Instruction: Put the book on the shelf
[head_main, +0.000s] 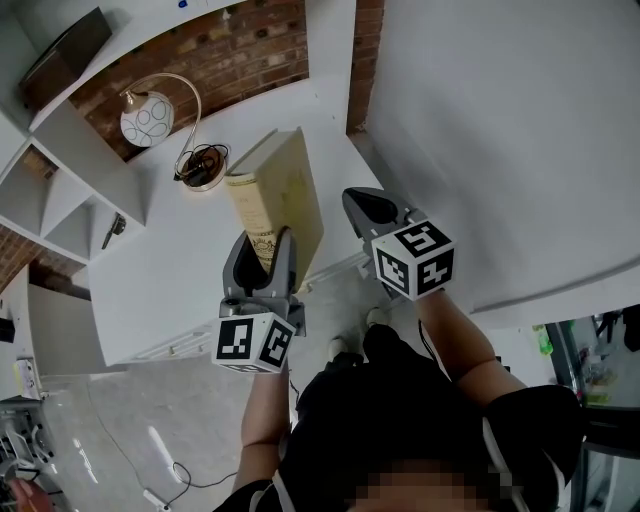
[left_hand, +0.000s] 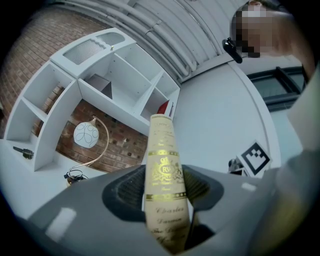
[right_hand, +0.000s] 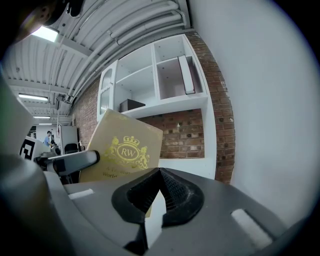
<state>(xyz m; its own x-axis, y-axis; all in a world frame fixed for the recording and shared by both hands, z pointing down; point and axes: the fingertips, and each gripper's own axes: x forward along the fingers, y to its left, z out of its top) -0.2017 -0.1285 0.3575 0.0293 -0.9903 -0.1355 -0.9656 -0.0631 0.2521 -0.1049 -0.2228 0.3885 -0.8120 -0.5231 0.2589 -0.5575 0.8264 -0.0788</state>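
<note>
The left gripper (left_hand: 167, 195) is clamped on the gold-stamped spine of the tan book (left_hand: 162, 155), held upright over the edge of the white desk (head_main: 170, 260). The right gripper (right_hand: 160, 192), jaws together on nothing, hangs just beside the book's cover. Beyond stands an open-fronted white shelf (left_hand: 115, 75) against a brick wall (head_main: 255, 45). One compartment holds a dark box (left_hand: 102, 85). A globe lamp (head_main: 147, 118) stands on the desk.

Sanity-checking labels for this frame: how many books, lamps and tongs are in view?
book: 1
lamp: 1
tongs: 2, left tongs and right tongs
total: 4
</note>
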